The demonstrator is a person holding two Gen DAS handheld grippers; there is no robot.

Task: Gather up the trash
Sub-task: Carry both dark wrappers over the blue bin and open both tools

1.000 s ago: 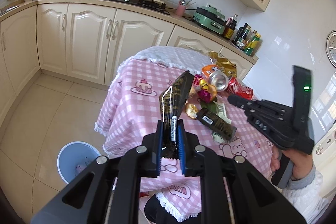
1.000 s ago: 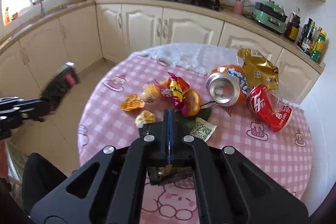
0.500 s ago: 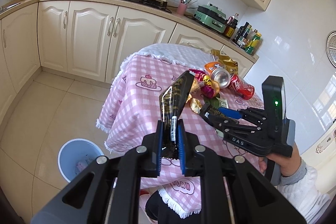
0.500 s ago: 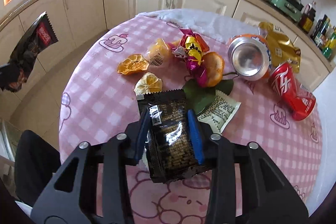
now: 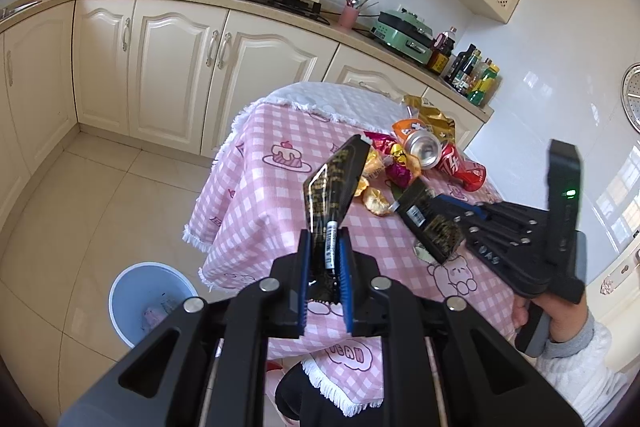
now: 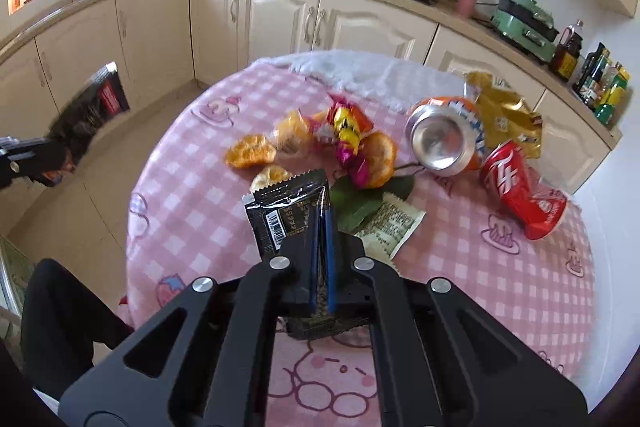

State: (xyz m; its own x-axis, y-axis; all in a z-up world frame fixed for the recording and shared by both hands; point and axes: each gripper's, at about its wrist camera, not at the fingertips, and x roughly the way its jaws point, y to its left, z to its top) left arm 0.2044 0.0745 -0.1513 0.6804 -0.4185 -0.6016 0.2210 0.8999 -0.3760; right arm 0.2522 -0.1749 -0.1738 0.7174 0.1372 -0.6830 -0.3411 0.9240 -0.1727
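Observation:
My left gripper (image 5: pixel 324 241) is shut on a black snack wrapper (image 5: pixel 334 183) that stands upright, off the left side of the table; both show at the left edge of the right wrist view, gripper (image 6: pixel 24 163) and wrapper (image 6: pixel 92 107). My right gripper (image 6: pixel 320 213) has its jaws closing tight on a second black wrapper (image 6: pixel 280 215), pads pressed on its right edge. In the left wrist view that second wrapper (image 5: pixel 428 223) hangs tilted from the right gripper (image 5: pixel 442 207), above the pink checked table (image 5: pixel 260 187). A blue bin (image 5: pixel 148 303) stands on the floor left of the table.
On the table lie an orange can (image 6: pixel 444 139), a crushed red can (image 6: pixel 520 191), a gold bag (image 6: pixel 504 115), a bright candy wrapper (image 6: pixel 348 131), orange peels (image 6: pixel 250 155), a green leaf (image 6: pixel 360 203) and a printed paper slip (image 6: pixel 390 227). Kitchen cabinets line the back.
The right gripper stood shut, opened over the flat black wrapper, then closed on it and raised it off the cloth. The left gripper and its wrapper stayed put.

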